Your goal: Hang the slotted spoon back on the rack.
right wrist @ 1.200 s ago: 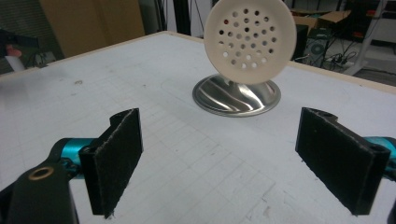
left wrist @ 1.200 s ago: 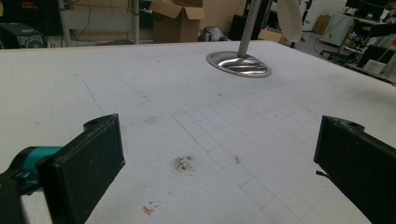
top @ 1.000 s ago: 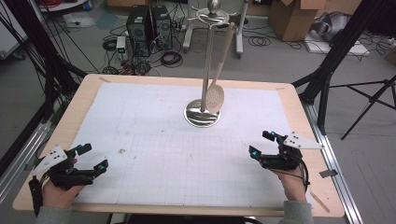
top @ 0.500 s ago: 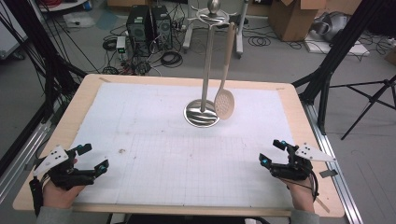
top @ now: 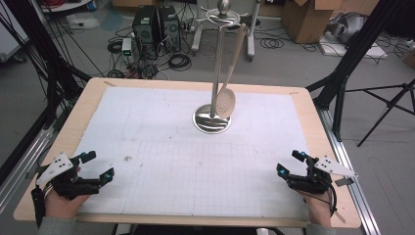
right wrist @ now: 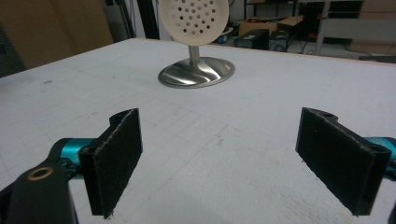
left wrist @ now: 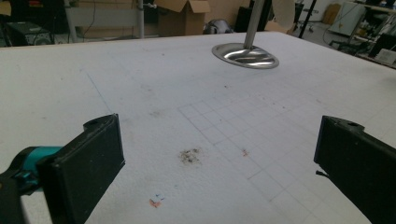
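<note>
A steel utensil stand point(top: 212, 120) rises from a round base near the middle of the white mat. A cream slotted spoon point(top: 227, 102) hangs from its top, its perforated head low beside the pole; the head appears again in the right gripper view point(right wrist: 193, 16). The stand's base also lies far ahead in the left gripper view point(left wrist: 245, 55). My left gripper point(top: 98, 166) rests open near the table's front left corner, nothing between its jaws. My right gripper point(top: 291, 162) rests open near the front right corner, also empty.
The white gridded mat point(top: 161, 147) covers a wooden table point(top: 78, 115). A small dark smudge point(left wrist: 189, 156) marks the mat ahead of the left gripper. Cables, computer cases and cardboard boxes lie on the floor beyond the far edge.
My right gripper has drawn back toward the front right corner. The hanging spoon has swung on the stand. The left gripper has stayed put.
</note>
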Action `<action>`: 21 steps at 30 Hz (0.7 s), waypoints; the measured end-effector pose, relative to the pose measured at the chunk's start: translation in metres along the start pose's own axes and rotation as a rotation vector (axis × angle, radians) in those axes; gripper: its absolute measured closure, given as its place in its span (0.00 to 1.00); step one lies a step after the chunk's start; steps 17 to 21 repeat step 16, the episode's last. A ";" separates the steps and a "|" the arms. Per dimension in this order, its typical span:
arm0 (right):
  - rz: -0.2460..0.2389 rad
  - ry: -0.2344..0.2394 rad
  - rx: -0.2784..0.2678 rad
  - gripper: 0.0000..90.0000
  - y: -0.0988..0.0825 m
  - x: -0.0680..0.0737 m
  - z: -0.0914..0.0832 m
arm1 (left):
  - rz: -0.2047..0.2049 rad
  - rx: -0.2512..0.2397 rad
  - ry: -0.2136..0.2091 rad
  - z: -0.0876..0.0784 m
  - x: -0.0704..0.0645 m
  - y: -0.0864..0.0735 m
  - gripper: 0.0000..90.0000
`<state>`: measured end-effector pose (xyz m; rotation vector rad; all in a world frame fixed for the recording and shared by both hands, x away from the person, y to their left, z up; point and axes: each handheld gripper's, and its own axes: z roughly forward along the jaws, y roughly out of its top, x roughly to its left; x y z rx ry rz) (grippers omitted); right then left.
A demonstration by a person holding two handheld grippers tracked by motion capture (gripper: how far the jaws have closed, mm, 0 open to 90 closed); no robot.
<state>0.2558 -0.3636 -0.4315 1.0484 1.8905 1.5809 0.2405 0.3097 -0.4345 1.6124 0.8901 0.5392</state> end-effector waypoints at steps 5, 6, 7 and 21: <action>-0.001 -0.033 -0.028 0.15 0.000 -0.001 -0.004 | 0.005 0.004 0.000 -0.001 0.000 -0.001 0.02; 0.005 -0.037 -0.028 0.15 0.000 -0.001 -0.005 | -0.001 0.002 0.002 -0.001 0.000 -0.001 0.02; -0.003 -0.043 -0.024 0.15 0.001 -0.002 -0.006 | 0.003 0.001 0.003 -0.002 0.000 0.000 0.02; -0.004 -0.056 -0.030 0.15 0.000 -0.001 -0.009 | -0.006 -0.021 0.026 -0.009 0.003 0.002 0.02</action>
